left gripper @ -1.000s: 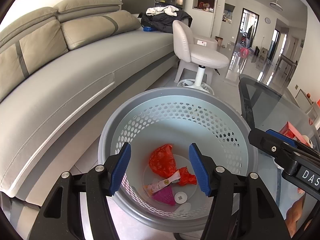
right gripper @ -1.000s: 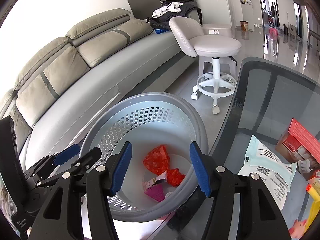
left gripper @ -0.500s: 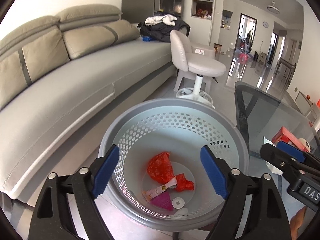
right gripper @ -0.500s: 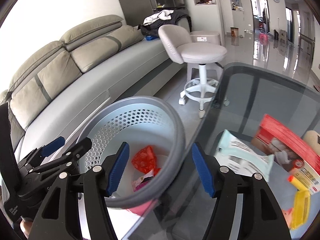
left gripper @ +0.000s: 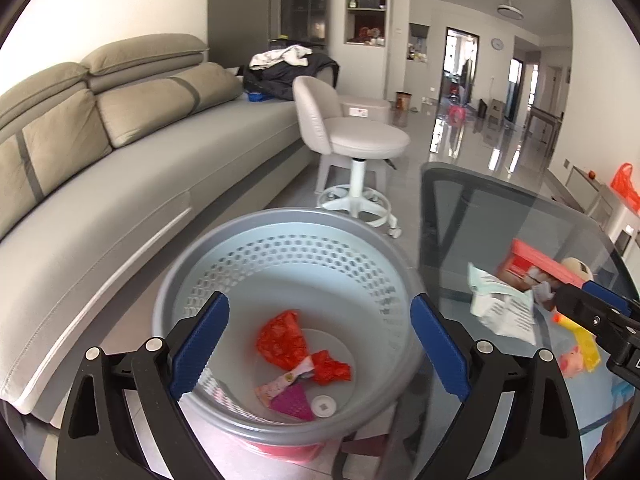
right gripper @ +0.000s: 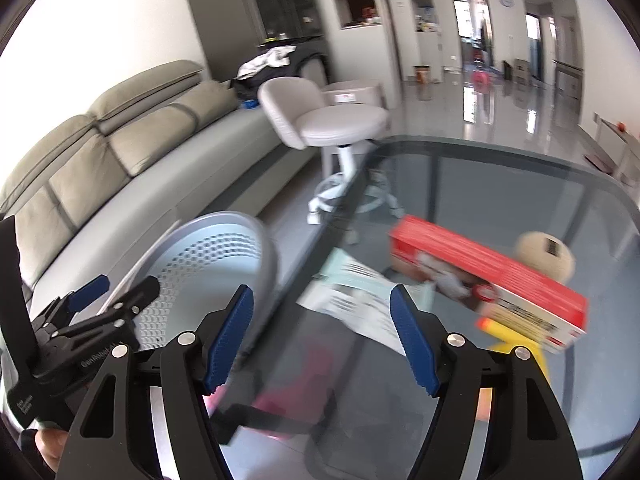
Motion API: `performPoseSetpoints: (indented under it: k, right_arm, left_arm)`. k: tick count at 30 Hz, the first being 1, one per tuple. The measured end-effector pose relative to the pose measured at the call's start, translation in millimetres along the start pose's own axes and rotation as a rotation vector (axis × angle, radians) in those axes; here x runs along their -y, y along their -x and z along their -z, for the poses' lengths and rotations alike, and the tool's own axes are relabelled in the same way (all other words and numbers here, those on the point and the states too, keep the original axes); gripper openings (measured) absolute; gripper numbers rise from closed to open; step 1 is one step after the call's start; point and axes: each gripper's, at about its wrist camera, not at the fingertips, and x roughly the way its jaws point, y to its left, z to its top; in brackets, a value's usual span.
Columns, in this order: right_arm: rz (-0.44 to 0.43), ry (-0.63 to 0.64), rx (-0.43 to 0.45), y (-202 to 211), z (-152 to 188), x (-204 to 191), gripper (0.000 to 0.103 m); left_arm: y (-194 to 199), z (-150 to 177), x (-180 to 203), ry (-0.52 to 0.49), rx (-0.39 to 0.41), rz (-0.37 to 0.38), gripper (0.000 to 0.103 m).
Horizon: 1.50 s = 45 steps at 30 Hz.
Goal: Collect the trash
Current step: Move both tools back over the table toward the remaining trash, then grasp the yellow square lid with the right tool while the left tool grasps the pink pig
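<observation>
A grey perforated bin (left gripper: 280, 224) stands on the floor beside the glass table (left gripper: 480, 208); it also shows in the right wrist view (right gripper: 240, 232). Inside lie red wrappers (left gripper: 282, 338), a pink packet (left gripper: 292, 400) and a white disc (left gripper: 324, 404). My left gripper (left gripper: 320, 344) is open and empty above the bin. My right gripper (right gripper: 320, 340) is open and empty over the table edge, in front of a pale green and white packet (right gripper: 352, 292), a red box (right gripper: 488, 276) and a yellow wrapper (right gripper: 516, 344).
A grey sofa (left gripper: 120, 168) runs along the left. A white swivel stool (left gripper: 352, 148) stands beyond the bin. A beige round object (right gripper: 544, 252) sits behind the red box. A small pink toy (left gripper: 572, 360) lies on the table.
Both grippers have opened wider. The right gripper has swung right, from over the bin to over the glass table. The left gripper has drawn back a little above the bin.
</observation>
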Motion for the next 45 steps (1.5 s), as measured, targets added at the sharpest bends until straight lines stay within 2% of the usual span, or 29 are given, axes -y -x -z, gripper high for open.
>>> performPoseSetpoints:
  k: [10, 18, 23, 29, 45]
  right_arm:
    - [0.145, -0.073, 0.012, 40.3, 21.1, 71.4, 0.070]
    - [0.210, -0.137, -0.055, 45.0, 41.9, 124.9, 0.070]
    - [0.184, -0.160, -0.097, 36.8, 52.4, 135.9, 0.070]
    - [0.141, -0.145, -0.140, 18.8, 57.0, 130.3, 0.070]
    - [0.054, -0.211, -0.172, -2.5, 56.1, 140.4, 0.070]
  left_arm:
    - [1.4, 4.3, 49.1, -0.063, -0.016, 0.101, 0.092]
    - [-1.7, 11.9, 88.4, -0.104, -0.039, 0.158, 0.092]
    - [-4.4, 15.7, 107.5, -0.136, -0.045, 0.172, 0.092]
    - [-6.4, 19.4, 122.4, -0.165, -0.049, 0.171, 0.092]
    - [-9.4, 25.3, 134.5, -0.208, -0.059, 0.166, 0.092]
